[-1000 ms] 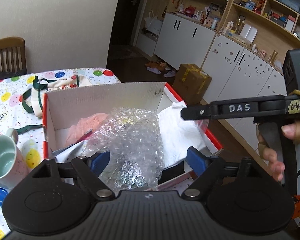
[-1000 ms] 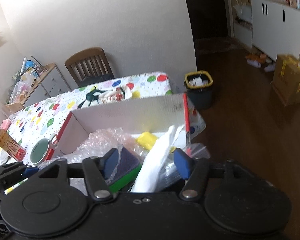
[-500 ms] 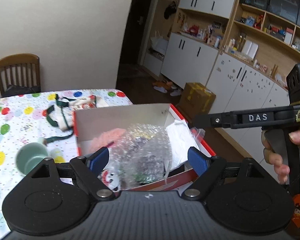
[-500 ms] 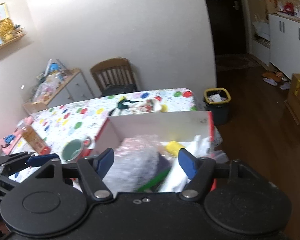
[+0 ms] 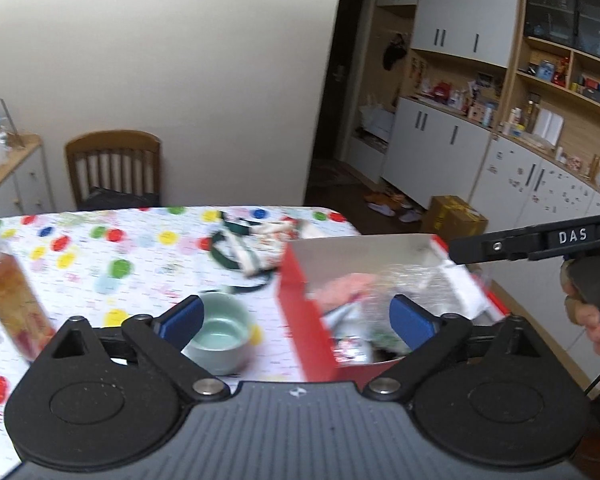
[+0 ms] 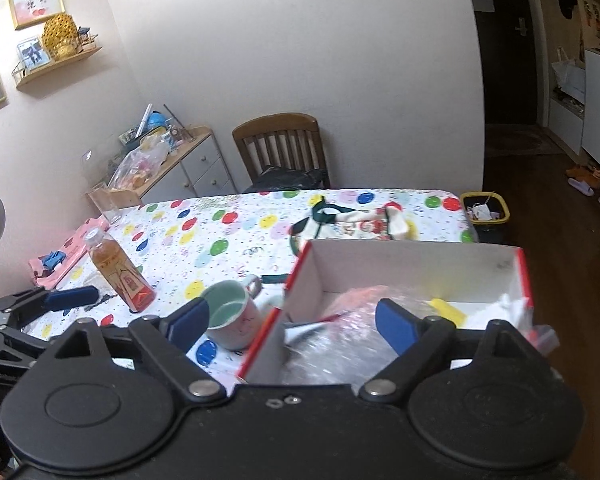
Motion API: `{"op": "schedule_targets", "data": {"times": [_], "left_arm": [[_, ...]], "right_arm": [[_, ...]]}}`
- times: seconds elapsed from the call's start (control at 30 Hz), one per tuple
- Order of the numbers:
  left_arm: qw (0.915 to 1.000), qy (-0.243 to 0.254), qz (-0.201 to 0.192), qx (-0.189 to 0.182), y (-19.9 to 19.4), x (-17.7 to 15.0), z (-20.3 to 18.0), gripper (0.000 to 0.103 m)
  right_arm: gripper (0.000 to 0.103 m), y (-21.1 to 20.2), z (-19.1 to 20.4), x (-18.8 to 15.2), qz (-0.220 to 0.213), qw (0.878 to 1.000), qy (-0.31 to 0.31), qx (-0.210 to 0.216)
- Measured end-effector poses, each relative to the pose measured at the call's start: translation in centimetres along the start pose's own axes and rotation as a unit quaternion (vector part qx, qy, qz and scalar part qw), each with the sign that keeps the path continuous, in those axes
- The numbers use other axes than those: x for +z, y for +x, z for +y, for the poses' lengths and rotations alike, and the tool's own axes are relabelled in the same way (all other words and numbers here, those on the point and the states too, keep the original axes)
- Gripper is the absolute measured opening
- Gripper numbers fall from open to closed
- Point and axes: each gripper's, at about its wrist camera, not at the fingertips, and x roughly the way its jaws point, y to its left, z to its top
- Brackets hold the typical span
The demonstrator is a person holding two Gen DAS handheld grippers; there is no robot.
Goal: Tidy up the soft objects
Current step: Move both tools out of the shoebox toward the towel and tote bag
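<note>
Inside the red-edged cardboard box (image 6: 420,264), clear bubble wrap (image 6: 340,344) is seen bunched toward the near wall, with a pink soft piece (image 5: 340,284) behind it, a yellow item (image 6: 448,309) toward 2 o'clock and a white bag (image 6: 514,306) draped over the right wall. The box is set on the dotted tablecloth (image 6: 228,236) near the table's right edge. At 9 o'clock of the box, a pale green mug (image 6: 230,316) is placed just beside it; a tea bottle (image 6: 118,270) stands farther out at 9 o'clock. At 12 o'clock, beyond the far wall, a cloth bag with green straps (image 6: 356,220) is laid flat. The left gripper (image 5: 296,320) is held with fingers spread and nothing between them; the right gripper (image 6: 292,322) is likewise parted and unloaded, above the box's near left corner.
</note>
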Motion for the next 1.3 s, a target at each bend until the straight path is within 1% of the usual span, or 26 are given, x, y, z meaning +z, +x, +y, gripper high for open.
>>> {"op": "schedule_targets", "data": {"times": [0.1, 0.17, 0.37, 0.47, 0.53, 0.6, 0.67, 0.73, 0.83, 0.93, 1.07, 1.2, 1.3], "left_arm": [[0.9998, 0.000, -0.005, 0.017, -1.2, -0.2, 2.8, 0.102], [0.9993, -0.001, -0.006, 0.036, -1.9, -0.4, 4.8, 0.102], [0.9930, -0.007, -0.013, 0.117, -3.2, -1.1, 11.4, 0.103], [0.9896, -0.027, -0.015, 0.141, -3.9, -1.6, 15.4, 0.103], [0.9853, -0.052, -0.018, 0.162, -4.5, -2.0, 18.3, 0.103], [0.9813, -0.081, -0.025, 0.173, -5.2, -2.3, 21.4, 0.103], [0.9766, -0.108, -0.027, 0.184, -5.5, -2.7, 24.4, 0.103], [0.9708, -0.122, -0.028, 0.204, -5.5, -3.1, 26.9, 0.103], [0.9635, -0.127, -0.022, 0.234, -5.3, -3.6, 29.7, 0.103], [0.9584, -0.138, -0.015, 0.249, -4.5, -3.9, 32.0, 0.103], [0.9518, -0.146, -0.003, 0.270, -2.6, -4.3, 34.6, 0.103], [0.9448, -0.155, 0.020, 0.288, -0.3, -5.2, 37.4, 0.103], [0.9388, -0.164, 0.037, 0.301, 1.2, -5.7, 39.4, 0.102]], "right_arm": [[0.095, 1.4, 1.6, 0.4, 0.005, 1.000, -0.004, -0.003], [0.098, 2.4, 2.6, 0.7, 0.007, 1.000, -0.006, -0.006], [0.102, 5.6, 4.9, 1.9, 0.014, 1.000, 0.000, -0.020], [0.102, 7.3, 5.6, 3.0, 0.017, 0.999, 0.001, -0.034], [0.102, 8.4, 5.8, 3.7, 0.018, 0.999, -0.003, -0.047], [0.102, 9.5, 5.8, 4.5, 0.019, 0.998, -0.003, -0.063], [0.102, 10.7, 5.3, 5.4, 0.022, 0.997, 0.003, -0.077], [0.102, 11.9, 4.7, 6.3, 0.025, 0.995, 0.018, -0.092], [0.102, 14.1, 3.2, 7.6, 0.038, 0.992, 0.055, -0.107], [0.102, 16.7, 1.7, 8.7, 0.054, 0.987, 0.072, -0.131], [0.102, 20.1, -0.7, 10.1, 0.069, 0.978, 0.089, -0.174], [0.101, 23.0, -3.3, 11.1, 0.076, 0.967, 0.116, -0.216], [0.100, 25.4, -4.8, 11.5, 0.090, 0.958, 0.130, -0.238]]}}
